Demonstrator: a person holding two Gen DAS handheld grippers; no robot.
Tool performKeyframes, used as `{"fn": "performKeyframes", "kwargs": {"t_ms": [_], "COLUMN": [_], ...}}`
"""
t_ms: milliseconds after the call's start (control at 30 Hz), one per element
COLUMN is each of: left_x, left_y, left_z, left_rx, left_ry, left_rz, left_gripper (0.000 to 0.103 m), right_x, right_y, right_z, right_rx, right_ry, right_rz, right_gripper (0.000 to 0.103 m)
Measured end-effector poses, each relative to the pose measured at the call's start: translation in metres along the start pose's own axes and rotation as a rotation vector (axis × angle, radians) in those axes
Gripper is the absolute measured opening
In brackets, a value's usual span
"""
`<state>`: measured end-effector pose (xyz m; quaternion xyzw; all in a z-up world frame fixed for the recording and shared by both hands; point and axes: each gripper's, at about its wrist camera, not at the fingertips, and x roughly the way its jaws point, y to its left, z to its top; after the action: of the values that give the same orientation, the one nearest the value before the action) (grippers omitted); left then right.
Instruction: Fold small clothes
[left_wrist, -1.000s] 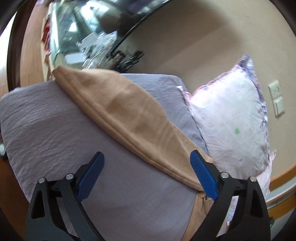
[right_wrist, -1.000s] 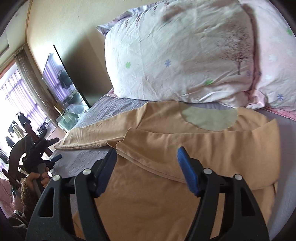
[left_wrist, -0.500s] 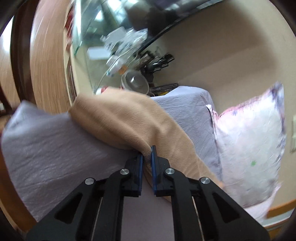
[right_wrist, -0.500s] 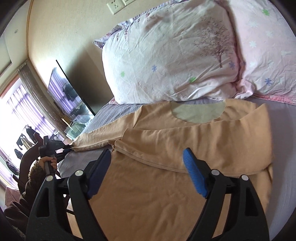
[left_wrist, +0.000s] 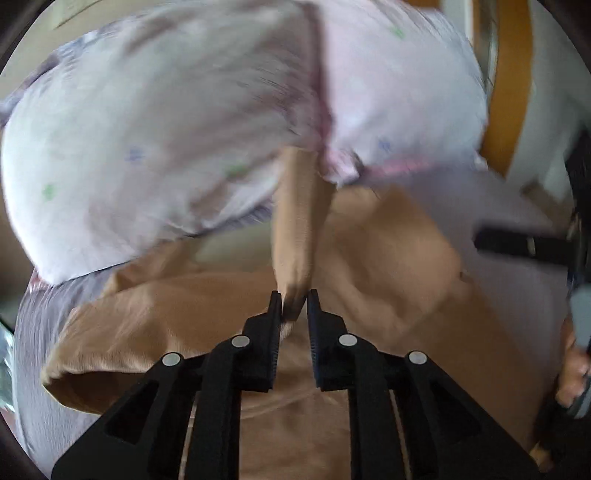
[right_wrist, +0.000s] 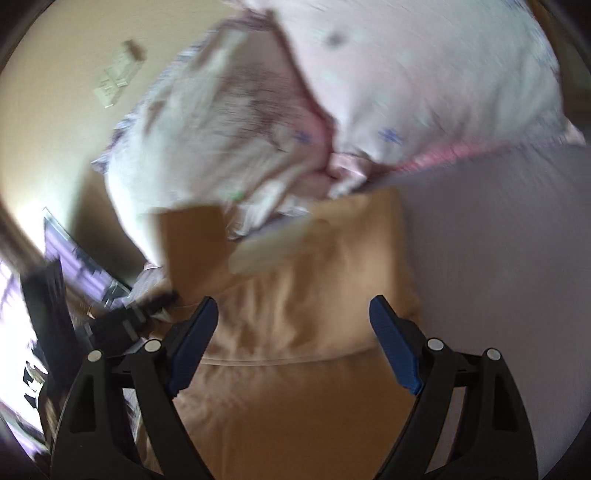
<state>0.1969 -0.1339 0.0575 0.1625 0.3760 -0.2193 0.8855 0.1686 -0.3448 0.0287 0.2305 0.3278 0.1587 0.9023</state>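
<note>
Sleeve fabric of the tan shirt (left_wrist: 295, 236) stands up in a narrow strip from the left gripper (left_wrist: 294, 308), whose jaws are pressed together on the strip's lower end. The rest of the shirt lies spread on the lavender bedsheet (left_wrist: 509, 229), its collar end toward the pillows. A folded layer crosses the body, with a hem edge running sideways just below the left gripper in the left wrist view. Two pale floral pillows (left_wrist: 184, 122) crowd the far edge of the shirt, touching or just overlapping the collar area.

The right gripper (right_wrist: 293, 325) hovers over the shirt's body with its blue pads (right_wrist: 395, 347) wide apart and nothing between them. To its right, bare sheet (right_wrist: 509, 266) stretches well beyond the shirt's straight side edge. Both views are motion-blurred, so finer seams cannot be made out.
</note>
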Motion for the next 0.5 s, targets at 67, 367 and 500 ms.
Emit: {"fn": "performKeyframes", "kwargs": {"t_ms": [67,367,500], "left_x": [0.011,-0.059,-0.053], "left_y": [-0.039,0.076,0.151], "left_z": [-0.018,-0.031,-0.036], "left_rx": [0.109,-0.153,-0.346], "left_ry": [0.040,-0.129,-0.087], "left_rz": [-0.011,0.092,0.155], "left_gripper": [0.015,0.062,0.063], "right_x": [0.006,0.046,0.088], "right_y": [-0.024,-0.012,0.001], "right_z": [0.003,0.021,0.017], "right_rx": [0.083,0.027,-0.003], "right_ry": [0.042,0.141,0.246], "right_rz": [0.000,0.029,-0.031], "right_gripper": [0.083,0.035,0.035]}}
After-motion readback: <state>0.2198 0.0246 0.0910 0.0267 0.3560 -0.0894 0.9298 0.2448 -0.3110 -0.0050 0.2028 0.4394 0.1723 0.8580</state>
